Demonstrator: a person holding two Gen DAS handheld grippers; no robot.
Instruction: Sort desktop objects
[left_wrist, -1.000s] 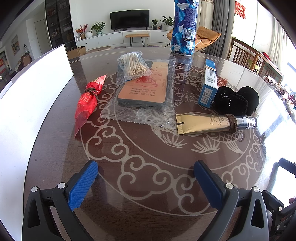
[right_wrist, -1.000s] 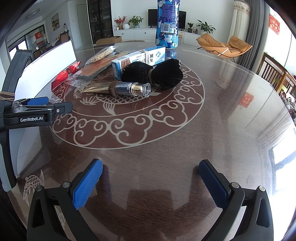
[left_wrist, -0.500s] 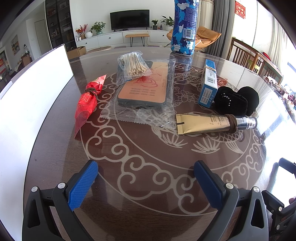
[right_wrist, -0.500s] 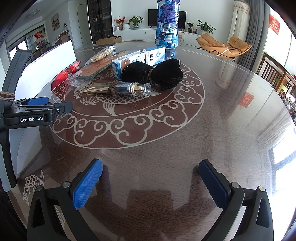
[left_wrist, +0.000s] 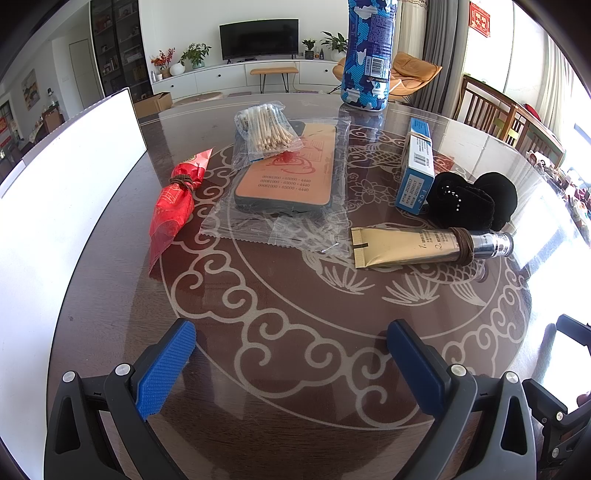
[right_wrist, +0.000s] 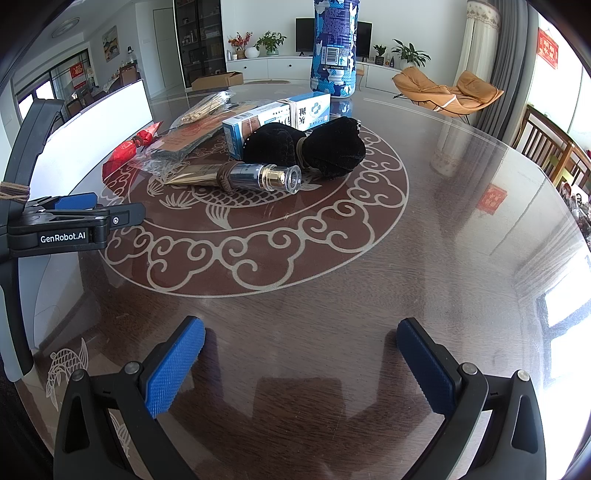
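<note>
**Both grippers wide, goods grouped round the phone case**

The left gripper, marked "GenRobot.AI", and right gripper gape wide, holding nothing. The bagged phone case reads "0081000 · 65000 · 4440"; a cotton-swab bag lies on it, red packet left, gold tube right.

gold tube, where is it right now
The gold tube lies flat right of centre in the left wrist view, just in front of the black pouch and right of the plastic-wrapped pad.
</note>
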